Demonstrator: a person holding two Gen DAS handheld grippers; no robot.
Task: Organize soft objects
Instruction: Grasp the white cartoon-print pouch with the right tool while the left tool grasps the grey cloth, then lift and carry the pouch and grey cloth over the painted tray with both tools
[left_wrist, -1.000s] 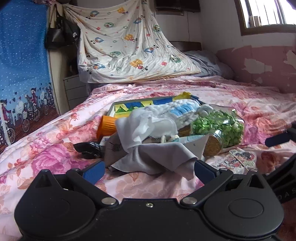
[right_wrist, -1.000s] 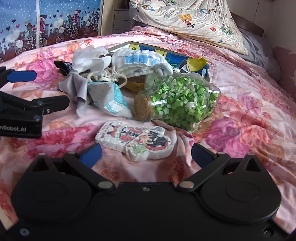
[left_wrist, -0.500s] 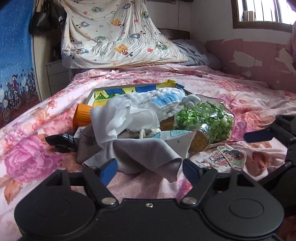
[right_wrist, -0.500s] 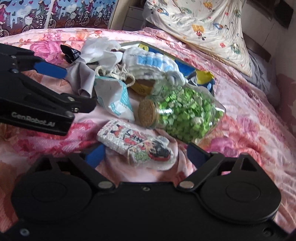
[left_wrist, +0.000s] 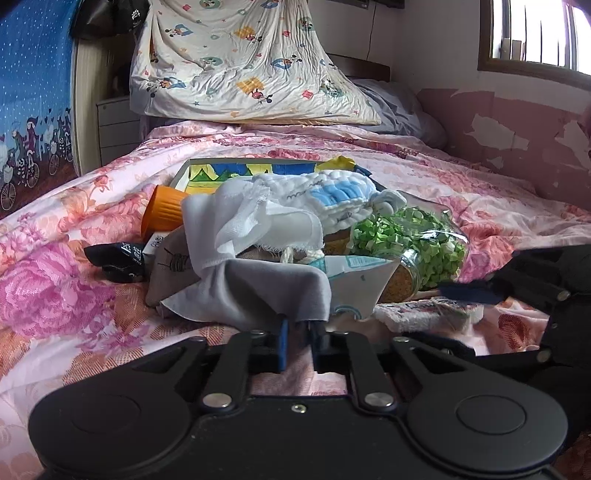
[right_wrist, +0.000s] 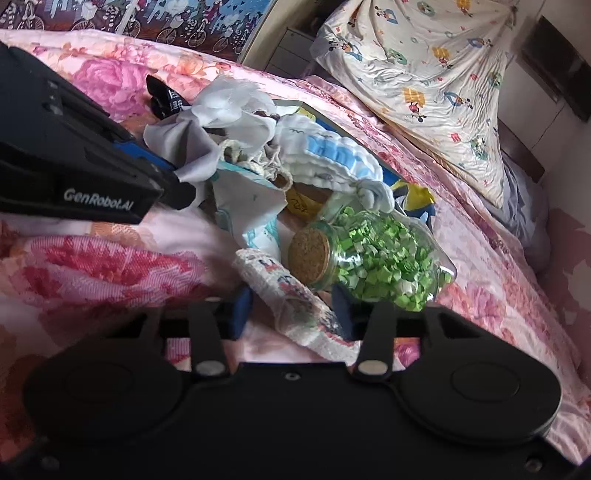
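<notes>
Left gripper (left_wrist: 298, 329) closing on the near hem of a grey cloth (left_wrist: 258, 291), blue pads nearly together with the fabric's edge pinched between them, at the near side of a heap on a pink floral bedspread (left_wrist: 74, 295). Right gripper (right_wrist: 291, 306) closing around a small printed towel (right_wrist: 295, 306), the folded piece lying between its blue pads and lifted slightly at its far end; pads narrowed on either side of it, firm pressure not clear from the blurred view. Same gripper seen from the left wrist camera as a dark shape at far right (left_wrist: 469, 290), just above the towel's pale edge (left_wrist: 424, 314). Piled behind the grey cloth: a white gauze rag (left_wrist: 251, 225), a white-and-blue quilted bib (left_wrist: 325, 195), a light blue-printed pouch (left_wrist: 354, 280) and a beige drawstring bag (left_wrist: 173, 266). Lying on its side to the right, a cork-stoppered glass jar (right_wrist: 376, 254) full of green paper bits, touching the towel's far end. Farther back, a flat yellow-and-blue box (left_wrist: 236, 171); at the heap's left, an orange cup (left_wrist: 162, 212) on its side and a black packet (left_wrist: 118, 258). Against the far headboard, a cartoon-print pillow (left_wrist: 243, 62); along the left wall, a blue curtain (left_wrist: 33, 92) printed with bicycles.
</notes>
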